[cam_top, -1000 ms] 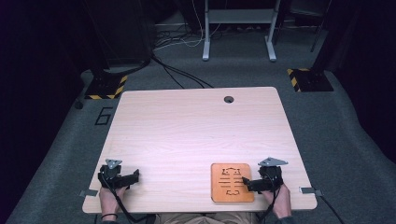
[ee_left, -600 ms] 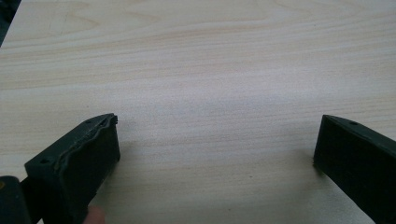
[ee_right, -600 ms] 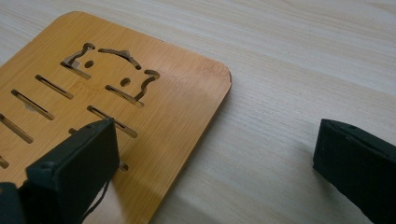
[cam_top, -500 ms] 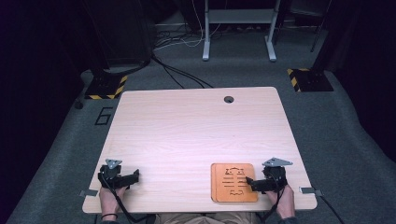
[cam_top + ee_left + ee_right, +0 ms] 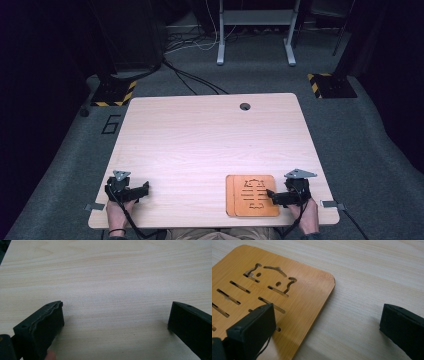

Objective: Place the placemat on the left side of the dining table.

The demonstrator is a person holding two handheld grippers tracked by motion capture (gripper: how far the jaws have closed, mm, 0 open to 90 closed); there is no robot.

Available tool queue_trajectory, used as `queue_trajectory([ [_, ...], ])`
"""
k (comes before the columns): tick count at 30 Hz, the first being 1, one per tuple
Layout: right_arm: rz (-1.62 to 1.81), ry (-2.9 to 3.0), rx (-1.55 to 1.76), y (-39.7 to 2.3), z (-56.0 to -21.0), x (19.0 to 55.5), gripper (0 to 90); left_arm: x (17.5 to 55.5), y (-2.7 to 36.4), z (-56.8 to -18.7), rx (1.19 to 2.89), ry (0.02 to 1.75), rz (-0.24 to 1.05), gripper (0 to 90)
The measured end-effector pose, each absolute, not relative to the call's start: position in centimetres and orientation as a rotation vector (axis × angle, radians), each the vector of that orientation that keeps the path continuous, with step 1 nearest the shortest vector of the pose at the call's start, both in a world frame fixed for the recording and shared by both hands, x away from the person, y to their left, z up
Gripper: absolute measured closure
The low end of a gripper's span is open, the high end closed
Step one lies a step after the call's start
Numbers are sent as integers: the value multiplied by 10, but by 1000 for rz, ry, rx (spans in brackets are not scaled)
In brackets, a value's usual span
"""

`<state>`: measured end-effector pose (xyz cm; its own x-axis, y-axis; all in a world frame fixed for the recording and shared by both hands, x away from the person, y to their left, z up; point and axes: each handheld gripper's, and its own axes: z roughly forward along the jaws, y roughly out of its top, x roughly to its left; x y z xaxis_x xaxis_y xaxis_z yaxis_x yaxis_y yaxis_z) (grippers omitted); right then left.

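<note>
Right claw [image 5: 327,322] — slotted bamboo board [image 5: 287,297]

Bench [image 5: 210,145]: in the middle of the high view, its near edge toward the person.
Board [image 5: 251,195]: flat on the bench, at the near edge, right of centre.
Left hand-held gripper [image 5: 145,188]: on the bench at the near left corner, well apart from the board, jaws wide apart over bare bench top.
Right hand-held gripper [image 5: 270,194]: at the near right corner, just right of the board; one jaw over the board's right part, the other over the bench beside it.
Hole [image 5: 244,106]: in the bench top near the far edge, right of centre.
Floor [image 5: 370,150]: around the bench, cables lying behind it.
</note>
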<state>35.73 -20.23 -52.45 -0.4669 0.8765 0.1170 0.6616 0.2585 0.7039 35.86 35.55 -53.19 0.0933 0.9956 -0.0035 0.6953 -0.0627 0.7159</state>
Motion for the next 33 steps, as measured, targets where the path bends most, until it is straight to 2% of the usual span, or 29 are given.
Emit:
queue_trajectory([
  [33,969,2208,1420,-222,-525,354,0,358,352,-531,1816,1667,699,0],
])
